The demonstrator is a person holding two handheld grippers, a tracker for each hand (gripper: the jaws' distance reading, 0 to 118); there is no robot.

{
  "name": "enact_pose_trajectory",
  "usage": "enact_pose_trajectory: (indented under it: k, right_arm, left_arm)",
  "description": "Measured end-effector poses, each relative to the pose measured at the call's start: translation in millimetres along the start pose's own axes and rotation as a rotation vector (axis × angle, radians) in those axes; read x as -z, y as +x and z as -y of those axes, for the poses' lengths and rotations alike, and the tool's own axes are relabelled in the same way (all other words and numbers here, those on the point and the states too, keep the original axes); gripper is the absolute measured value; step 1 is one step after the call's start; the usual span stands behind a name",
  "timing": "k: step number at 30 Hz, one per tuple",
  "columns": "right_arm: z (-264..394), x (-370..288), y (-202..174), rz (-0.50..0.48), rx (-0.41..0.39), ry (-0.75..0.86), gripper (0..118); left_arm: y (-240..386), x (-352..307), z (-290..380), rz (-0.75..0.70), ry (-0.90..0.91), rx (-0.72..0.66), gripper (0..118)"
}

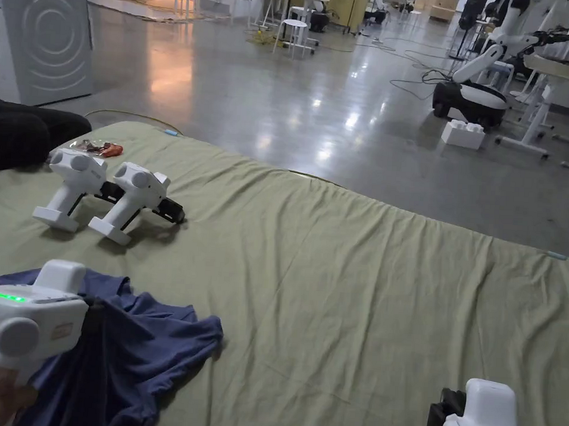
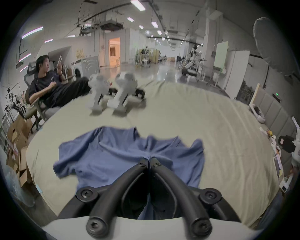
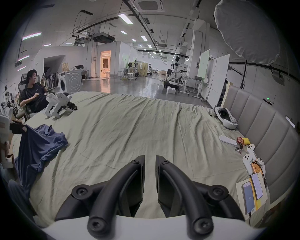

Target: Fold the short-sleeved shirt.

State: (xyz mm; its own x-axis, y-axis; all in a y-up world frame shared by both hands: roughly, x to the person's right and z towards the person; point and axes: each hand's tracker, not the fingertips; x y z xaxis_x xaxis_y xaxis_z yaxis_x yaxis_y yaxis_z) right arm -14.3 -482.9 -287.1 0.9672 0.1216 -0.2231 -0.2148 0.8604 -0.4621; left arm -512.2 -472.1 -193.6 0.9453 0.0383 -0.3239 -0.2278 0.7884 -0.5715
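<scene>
One crumpled, dark blue short-sleeved shirt of thin soft cloth [image 1: 132, 357] is lying at the near left of the bed, part of it being lifted off the sheet. The left gripper [image 2: 149, 160] is pinching a fold of it, both black jaws pressed together with blue cloth caught between them, while the right gripper [image 3: 149, 160] is hovering over bare sheet well to the right, its jaws parted and holding nothing. The shirt is looking light and limp, so it is likely to sag, bunch and drag rather than keep any shape; it probably needs taking by the shoulders or the hem corners, one in each gripper, to be spread flat before any fold. The wrinkled pale olive-green bedsheet [image 1: 357, 286] is giving a wide, soft surface that may ruck up under a dragged garment. Two spare white handheld grippers [image 1: 108, 195] are resting on the sheet beyond the shirt, well apart from it. Beyond the bed, a glossy grey concrete floor [image 1: 271, 102] is stretching into a large workshop, and a person [image 3: 32, 92] is sitting in a chair by the left side.
</scene>
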Motion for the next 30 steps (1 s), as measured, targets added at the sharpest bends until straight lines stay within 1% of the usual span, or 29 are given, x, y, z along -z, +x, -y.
enact_pose_trajectory:
  k: [1,4,9,10,11,13,17,20,24,26,28,30]
  right_arm:
    - [0,-2,2,0.003,0.004,0.005,17]
    - [-2,-7,10,0.007,0.020,0.022,17]
    - [-7,-18,25,0.024,0.048,0.054,17]
    - [-8,-22,28,0.029,0.053,0.063,17]
    - [-9,-24,32,0.033,0.060,0.072,17]
    - [-10,-29,40,0.040,0.073,0.085,17]
    - [-9,-39,59,0.057,0.095,0.103,17]
    - [-7,-47,74,0.080,0.103,0.112,17]
    - [1,-57,98,0.120,0.132,0.115,17]
    - [7,-61,110,0.145,0.141,0.110,17]
    - [14,-67,121,0.169,0.146,0.103,17]
    - [20,-69,131,0.192,0.152,0.094,17]
  left_arm:
    - [6,-5,-8,0.006,0.032,0.004,4]
    - [21,-20,-35,0.084,0.131,-0.028,3]
    - [61,-40,-92,0.183,0.247,0.065,3]
    - [73,-45,-103,0.200,0.271,0.081,3]
    - [103,-68,-105,0.228,0.304,0.113,3]
    - [131,-80,-116,0.279,0.351,0.134,3]
    - [202,-102,-128,0.411,0.384,0.180,3]
    - [256,-106,-125,0.491,0.387,0.227,3]
    - [330,-100,-99,0.597,0.327,0.264,3]
    - [364,-95,-76,0.653,0.285,0.287,3]
    - [395,-88,-46,0.684,0.231,0.335,3]
    - [418,-84,-17,0.713,0.183,0.354,3]
